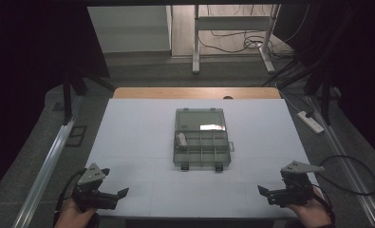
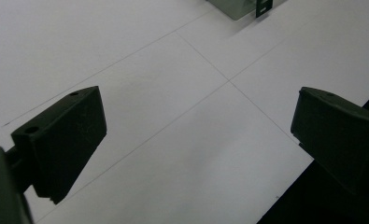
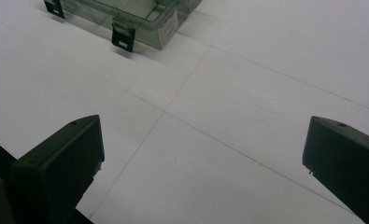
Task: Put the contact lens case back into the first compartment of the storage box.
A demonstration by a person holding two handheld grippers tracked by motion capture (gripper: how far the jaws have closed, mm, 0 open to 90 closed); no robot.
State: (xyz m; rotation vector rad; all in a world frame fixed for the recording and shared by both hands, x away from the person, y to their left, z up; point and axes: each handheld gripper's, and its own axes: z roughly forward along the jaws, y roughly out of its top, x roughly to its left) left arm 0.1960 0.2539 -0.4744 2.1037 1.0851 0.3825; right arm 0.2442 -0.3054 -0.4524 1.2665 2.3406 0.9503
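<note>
A clear plastic compartment box [image 1: 202, 149] lies in the middle of the white table [image 1: 137, 137], its lid [image 1: 199, 119] folded open toward the back. A small pale object [image 1: 181, 139] rests in its back-left compartment. My left gripper [image 1: 115, 183] hovers at the front left corner, open and holding nothing. My right gripper [image 1: 274, 181] is at the front right, also open and holding nothing. In the left gripper view the gripper [image 2: 196, 126] looks over bare table, with a corner of the box [image 2: 236, 7] at the top. In the right gripper view the gripper [image 3: 203, 149] faces the box [image 3: 140, 16] and its black latches [image 3: 123, 37].
A wooden strip [image 1: 197, 92] borders the table's far edge. On the floor to the right lie a white power strip [image 1: 311, 121] and cables [image 1: 351, 166]. White desk legs [image 1: 195, 47] stand farther back. The table's front edge runs just under both grippers.
</note>
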